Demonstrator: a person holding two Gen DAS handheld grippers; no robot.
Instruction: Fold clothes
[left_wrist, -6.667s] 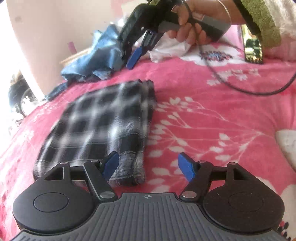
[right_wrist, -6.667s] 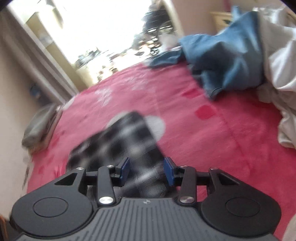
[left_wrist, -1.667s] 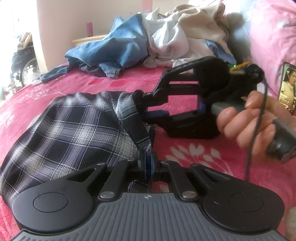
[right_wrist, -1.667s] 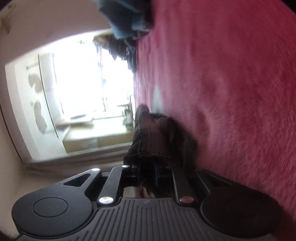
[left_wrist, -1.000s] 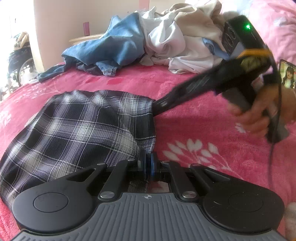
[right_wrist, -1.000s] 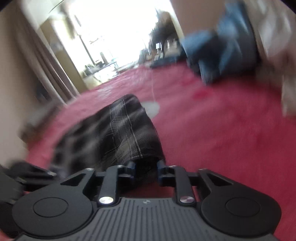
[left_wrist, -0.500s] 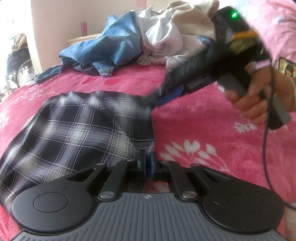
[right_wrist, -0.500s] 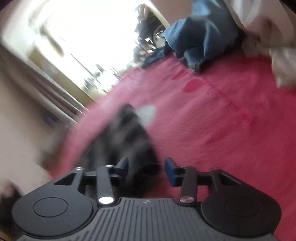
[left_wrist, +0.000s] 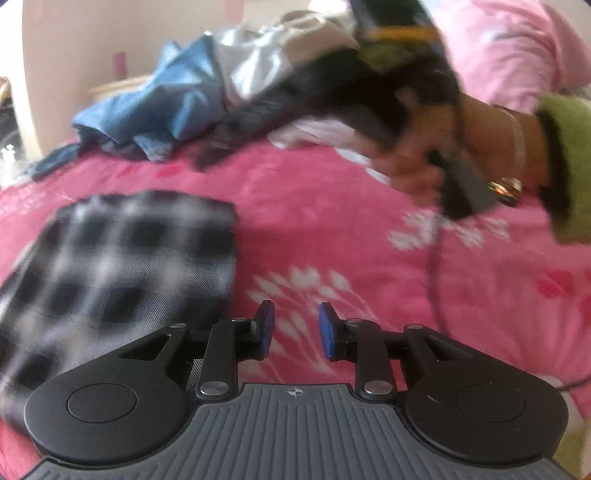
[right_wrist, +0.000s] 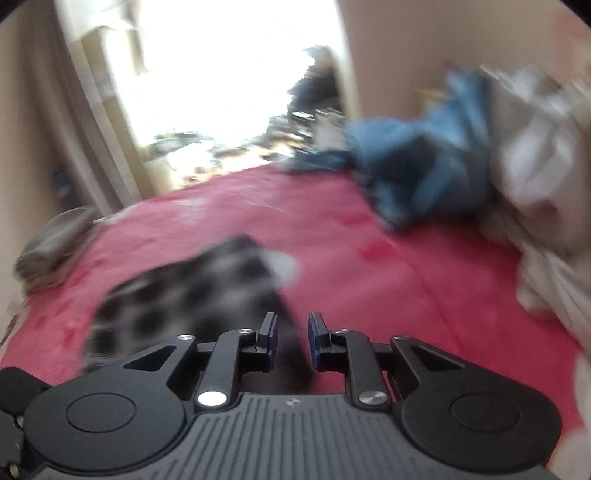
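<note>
On the pink floral blanket (left_wrist: 332, 229), the folded black-and-white plaid garment (left_wrist: 122, 266) lies flat at the near left of the left wrist view, its right edge just beside the left gripper's (left_wrist: 295, 326) left finger. That gripper points down at the blanket, released: its jaws are opening, the blue pads apart with only blanket showing between them, and nothing is held.

Farther off and to the right, the person's right hand (left_wrist: 417, 162) is wrapped around the handle of the right gripper (right_wrist: 291, 341), whose dark body slants up and left above the bed, blurred. A bracelet and a green sleeve (left_wrist: 565, 166) show at the wrist, and a black cable (left_wrist: 430, 266) hangs from the handle down across the blanket.

Seen from its own camera, the right gripper tilts down toward the bed with its jaws closing, a narrow gap left between the pads. The plaid garment (right_wrist: 192, 295) lies below and to the left, its near corner under the gap; the pads do not press on it. A heap of blue clothing (right_wrist: 417, 162) and white clothing (right_wrist: 539, 177) sits at the far right.
</note>
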